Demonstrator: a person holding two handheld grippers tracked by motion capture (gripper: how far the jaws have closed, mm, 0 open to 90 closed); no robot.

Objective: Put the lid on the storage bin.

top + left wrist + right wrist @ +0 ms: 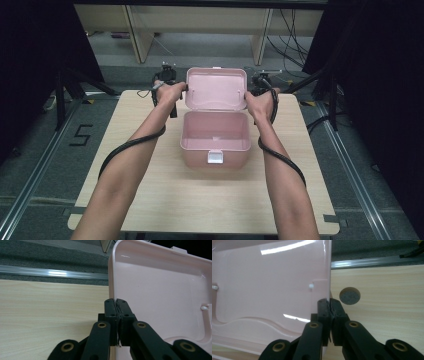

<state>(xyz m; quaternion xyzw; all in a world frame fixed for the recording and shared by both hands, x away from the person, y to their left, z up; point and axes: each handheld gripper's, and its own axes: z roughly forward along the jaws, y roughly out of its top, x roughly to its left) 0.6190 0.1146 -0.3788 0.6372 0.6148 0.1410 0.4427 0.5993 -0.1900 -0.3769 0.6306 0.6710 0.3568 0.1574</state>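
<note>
A pink plastic box stands open in the middle of the table, its lid raised upright behind it. My left gripper is shut on the lid's left edge. In the left gripper view the black jaws pinch the thin rim of the lid. My right gripper is shut on the lid's right edge. The right gripper view has its jaws clamped on the rim of the lid. The box looks empty inside, and a white latch hangs on its front.
The light wooden table has a round cable hole just right of the lid. Metal floor rails run along both sides. Desk legs and cables stand beyond the far edge.
</note>
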